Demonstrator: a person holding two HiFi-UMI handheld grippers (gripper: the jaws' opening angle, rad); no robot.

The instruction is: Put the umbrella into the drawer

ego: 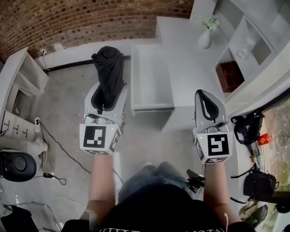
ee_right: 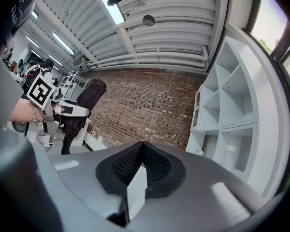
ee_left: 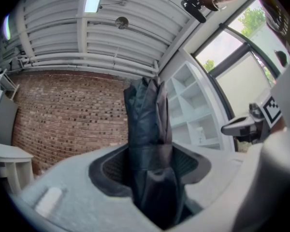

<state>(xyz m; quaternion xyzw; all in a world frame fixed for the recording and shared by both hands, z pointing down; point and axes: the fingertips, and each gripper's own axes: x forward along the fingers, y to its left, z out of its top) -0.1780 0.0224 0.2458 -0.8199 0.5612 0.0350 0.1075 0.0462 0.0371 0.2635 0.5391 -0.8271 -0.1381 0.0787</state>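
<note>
Left tool point(ego: 105, 94) is clamped on the umbrella point(ego: 108, 71), which is black, folded and in its sleeve. It's gripped low on its body w/ most of it sticking out past the jaw tips. In the left gripper view its dark cloth fills the gap btwn the jaws and stands up in front of the brick wall point(ee_left: 63, 115). Right tool point(ego: 205, 100) is pinched closed w/ nothing in it; the right gripper view shows the ribbed pads point(ee_right: 125, 166) meeting at the tip. Both tools are held out in front of the person, side by side, well apart. The drawer point(ego: 152, 109) is pulled open from a low white cabinet point(ego: 188, 66) and lies ahead, btwn the two tools in the head view. Umbrella isn't in it: it's held over the grey floor point(ego: 67, 100), just left of the drawer. A vase w/ flowers point(ego: 205, 35) stands on the cabinet top, w/ a white shelf unit point(ego: 246, 37) to the right.
</note>
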